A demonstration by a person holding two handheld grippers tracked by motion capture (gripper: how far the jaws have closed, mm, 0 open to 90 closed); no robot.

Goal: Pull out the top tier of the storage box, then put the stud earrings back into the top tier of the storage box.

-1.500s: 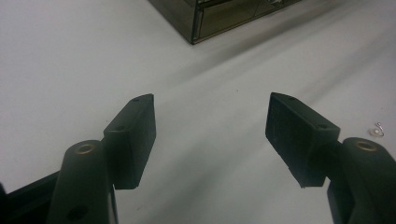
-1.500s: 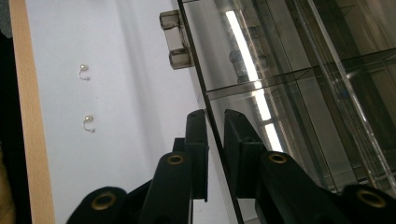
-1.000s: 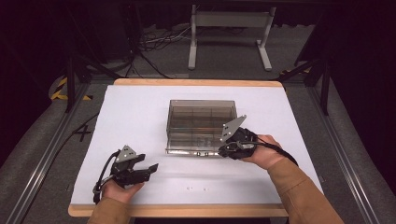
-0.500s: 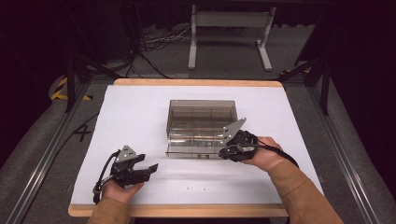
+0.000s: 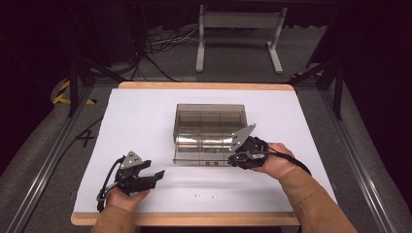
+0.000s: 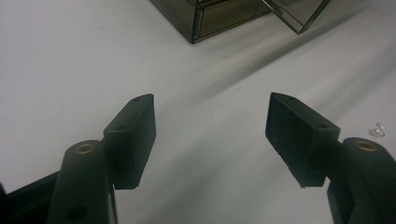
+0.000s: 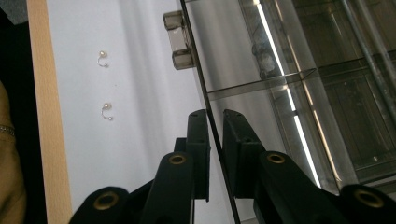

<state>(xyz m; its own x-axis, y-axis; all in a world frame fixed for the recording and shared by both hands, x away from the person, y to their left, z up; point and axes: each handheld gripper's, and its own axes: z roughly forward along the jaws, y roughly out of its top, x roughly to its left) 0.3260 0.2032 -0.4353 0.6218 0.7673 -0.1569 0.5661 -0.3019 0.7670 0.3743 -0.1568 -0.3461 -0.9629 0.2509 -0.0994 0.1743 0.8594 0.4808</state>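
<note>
Smoky clear-plastic compartment box [image 5: 210,127], lid [image 5: 201,156] seemingly open

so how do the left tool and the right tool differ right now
The left tool has its jaws spread wide with nothing between them; the right tool has its jaws closed on the thin edge of the clear box lid.
The left tool rests over bare white table, apart from the smoked clear box; the right tool is at the box's front right corner.
Both are black two-jaw tools, each held in a hand.
</note>
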